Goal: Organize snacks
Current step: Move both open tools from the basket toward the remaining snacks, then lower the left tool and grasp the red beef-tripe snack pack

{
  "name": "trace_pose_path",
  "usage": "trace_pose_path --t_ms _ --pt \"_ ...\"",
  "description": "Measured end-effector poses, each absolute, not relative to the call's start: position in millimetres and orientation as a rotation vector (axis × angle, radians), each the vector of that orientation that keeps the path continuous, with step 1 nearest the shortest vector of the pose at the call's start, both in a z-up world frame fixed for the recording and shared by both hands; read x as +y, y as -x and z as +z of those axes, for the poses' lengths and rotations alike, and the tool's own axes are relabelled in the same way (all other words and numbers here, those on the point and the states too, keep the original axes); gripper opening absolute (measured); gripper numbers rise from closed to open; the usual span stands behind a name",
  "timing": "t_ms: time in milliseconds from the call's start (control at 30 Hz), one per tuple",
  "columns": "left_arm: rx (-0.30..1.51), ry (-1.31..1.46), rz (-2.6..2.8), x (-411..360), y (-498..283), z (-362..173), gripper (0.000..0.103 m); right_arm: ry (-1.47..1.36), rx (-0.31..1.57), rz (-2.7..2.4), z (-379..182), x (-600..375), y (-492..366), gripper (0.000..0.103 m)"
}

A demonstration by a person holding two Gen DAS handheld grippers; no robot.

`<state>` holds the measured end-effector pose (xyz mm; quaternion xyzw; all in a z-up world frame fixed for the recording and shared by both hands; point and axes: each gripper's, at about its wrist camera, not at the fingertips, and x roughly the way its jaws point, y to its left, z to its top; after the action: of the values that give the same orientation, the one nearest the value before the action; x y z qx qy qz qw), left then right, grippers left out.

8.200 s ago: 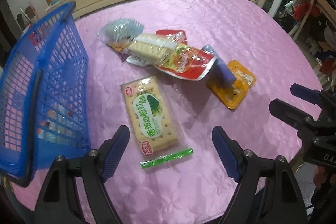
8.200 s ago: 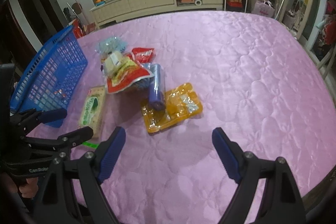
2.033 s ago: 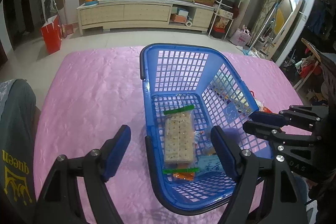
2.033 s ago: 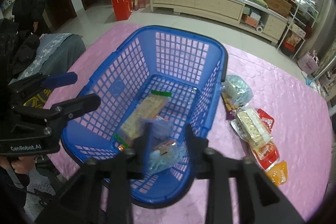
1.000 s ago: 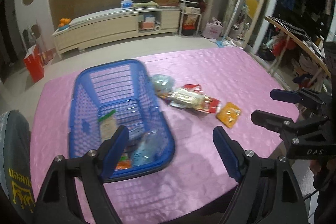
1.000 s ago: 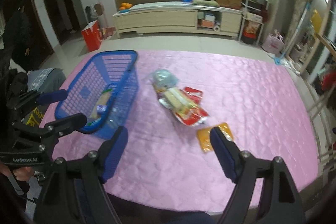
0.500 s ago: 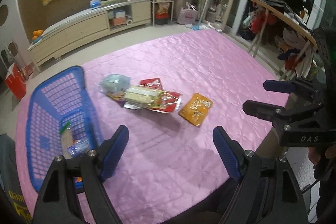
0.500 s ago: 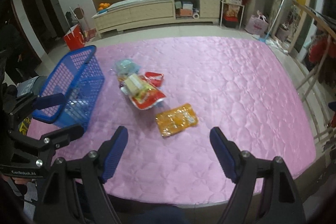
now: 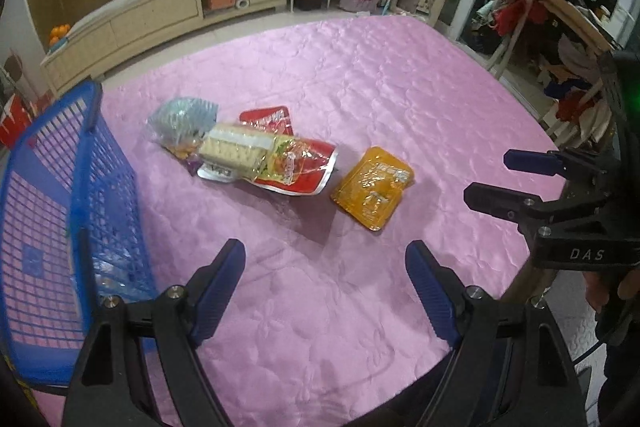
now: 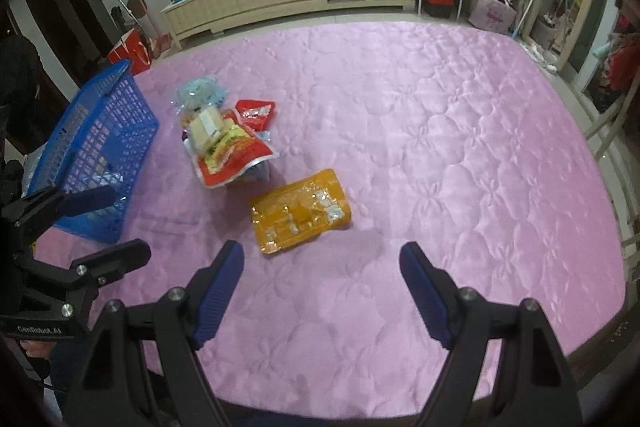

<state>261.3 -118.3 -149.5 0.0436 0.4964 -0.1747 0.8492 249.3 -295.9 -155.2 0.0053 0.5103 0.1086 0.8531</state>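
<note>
Orange snack packet (image 10: 300, 211) lying flat, long axis diagonal, left gripper (image 9: 326, 291) and right gripper (image 10: 322, 289) spread, empty

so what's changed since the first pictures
The green cracker pack and blue tube that lay on the pink cloth are gone from it; something pale shows through the blue basket wall. Both grippers, left and right, are open and empty. The orange packet and snack pile stayed.
</note>
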Motion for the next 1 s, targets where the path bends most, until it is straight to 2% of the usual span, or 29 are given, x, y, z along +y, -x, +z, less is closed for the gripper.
trace_pose_path --t_ms 533,700,833,900,967,1000 --pt "1.145 0.172 -0.259 -108.3 -325.5 -198.4 0.08 -0.021 1.097 0.225 -195.5 -304.3 -272.6 0.084" --pt "1.178 0.262 -0.21 -106.8 -340.8 -214.4 0.068 -0.021 1.106 0.236 -201.6 -304.5 -270.1 0.084" --pt "1.191 0.36 -0.215 -103.1 -345.5 -225.0 0.046 -0.036 1.119 0.223 -207.3 -310.5 -268.5 0.084" --pt "1.19 0.374 -0.22 -104.3 -346.6 -227.0 0.042 -0.043 1.126 0.216 -210.0 -313.5 -267.5 0.084" --pt "1.18 0.362 -0.213 -105.1 -347.4 -226.5 0.024 -0.049 1.13 0.216 -210.6 -316.0 -266.5 0.084" --pt "1.178 0.35 -0.214 -106.0 -348.2 -226.4 0.02 -0.051 1.132 0.217 -210.6 -316.7 -266.3 0.084"
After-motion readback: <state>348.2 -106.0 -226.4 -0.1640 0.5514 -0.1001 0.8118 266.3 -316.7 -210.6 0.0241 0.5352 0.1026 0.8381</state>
